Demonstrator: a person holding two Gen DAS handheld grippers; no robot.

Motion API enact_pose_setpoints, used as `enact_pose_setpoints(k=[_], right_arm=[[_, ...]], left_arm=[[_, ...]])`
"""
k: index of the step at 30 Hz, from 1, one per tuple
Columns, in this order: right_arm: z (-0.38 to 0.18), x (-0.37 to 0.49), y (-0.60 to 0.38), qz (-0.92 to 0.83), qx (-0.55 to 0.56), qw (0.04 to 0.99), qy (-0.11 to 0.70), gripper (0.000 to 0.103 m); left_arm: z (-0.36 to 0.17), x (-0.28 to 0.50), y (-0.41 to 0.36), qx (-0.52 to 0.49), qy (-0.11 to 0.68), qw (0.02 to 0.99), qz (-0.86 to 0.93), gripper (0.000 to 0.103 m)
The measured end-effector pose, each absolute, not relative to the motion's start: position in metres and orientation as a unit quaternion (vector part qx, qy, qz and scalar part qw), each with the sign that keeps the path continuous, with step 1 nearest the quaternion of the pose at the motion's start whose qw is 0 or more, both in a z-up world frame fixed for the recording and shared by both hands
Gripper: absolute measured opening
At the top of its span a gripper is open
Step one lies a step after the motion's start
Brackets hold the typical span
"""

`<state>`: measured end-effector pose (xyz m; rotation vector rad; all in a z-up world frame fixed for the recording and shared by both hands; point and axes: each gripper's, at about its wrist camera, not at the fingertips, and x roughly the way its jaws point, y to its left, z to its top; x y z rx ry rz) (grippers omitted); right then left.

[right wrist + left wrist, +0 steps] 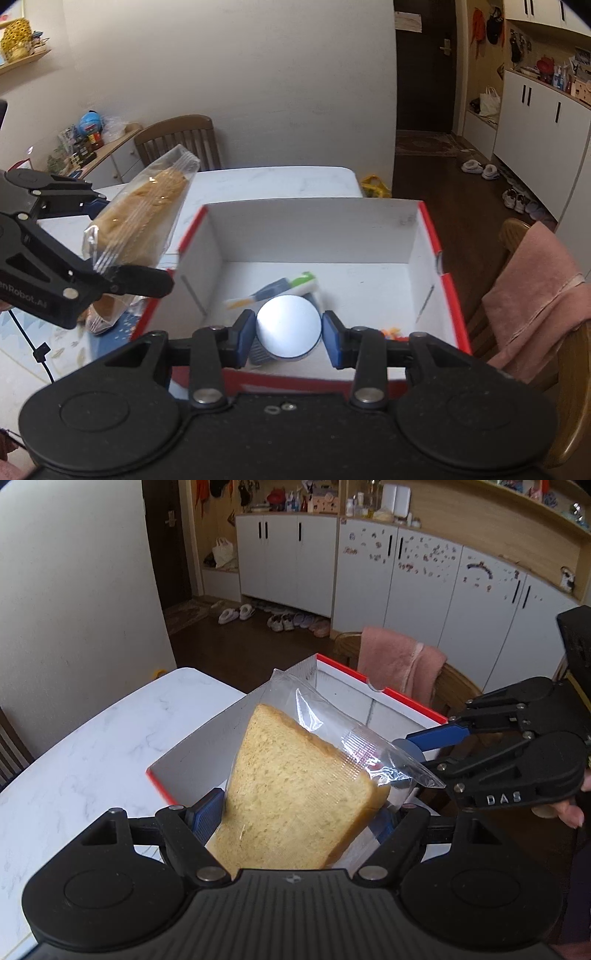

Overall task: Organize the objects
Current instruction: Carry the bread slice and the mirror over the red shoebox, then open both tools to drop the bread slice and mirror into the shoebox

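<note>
My left gripper [299,812] is shut on a clear bag holding a slice of bread [295,786], and its blue pads press the bag's sides. The bag hangs tilted over the near left corner of a white box with a red rim [406,701]. In the right wrist view the left gripper [125,243] and the bread bag [144,210] are just left of the box [314,229]. My right gripper [289,332] is shut on a round tin with a pale lid [289,325], above the box's near side. In the left wrist view the right gripper [417,757] is at the right.
On the box floor lie a green and white item [304,282], a blue and orange tool [258,295] and small orange bits [391,332]. The box stands on a white marble table [92,757]. A chair with a pink towel [535,288] is beside it. A blue patterned mat [22,332] lies left.
</note>
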<state>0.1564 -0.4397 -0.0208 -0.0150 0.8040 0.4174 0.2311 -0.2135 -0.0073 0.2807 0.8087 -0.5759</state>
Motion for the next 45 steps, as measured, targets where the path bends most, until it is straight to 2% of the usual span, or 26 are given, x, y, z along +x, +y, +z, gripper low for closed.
enact_pose_setpoints(k=[7,16,31,45], right_arm=[[-0.036,0.180,-0.450,0.195,-0.015,0.896,0.398,0.038],[-0.067,0.207,-0.455,0.187,-0.023,0.883,0.430,0.038],[-0.105,0.223,-0.443,0.197,-0.075,0.856,0.472,0.038],[-0.103,0.231,-0.441,0.196,-0.078,0.853,0.478,0.042]], left_arm=[[-0.019,0.261,-0.253,0.188,0.386,0.867,-0.255,0.079],[-0.052,0.298,-0.283,0.227,0.420,0.847,-0.232,0.079],[-0.093,0.332,-0.280,0.238,0.493,0.808,-0.218,0.079],[-0.109,0.350,-0.280,0.198,0.530,0.795,-0.217,0.080]])
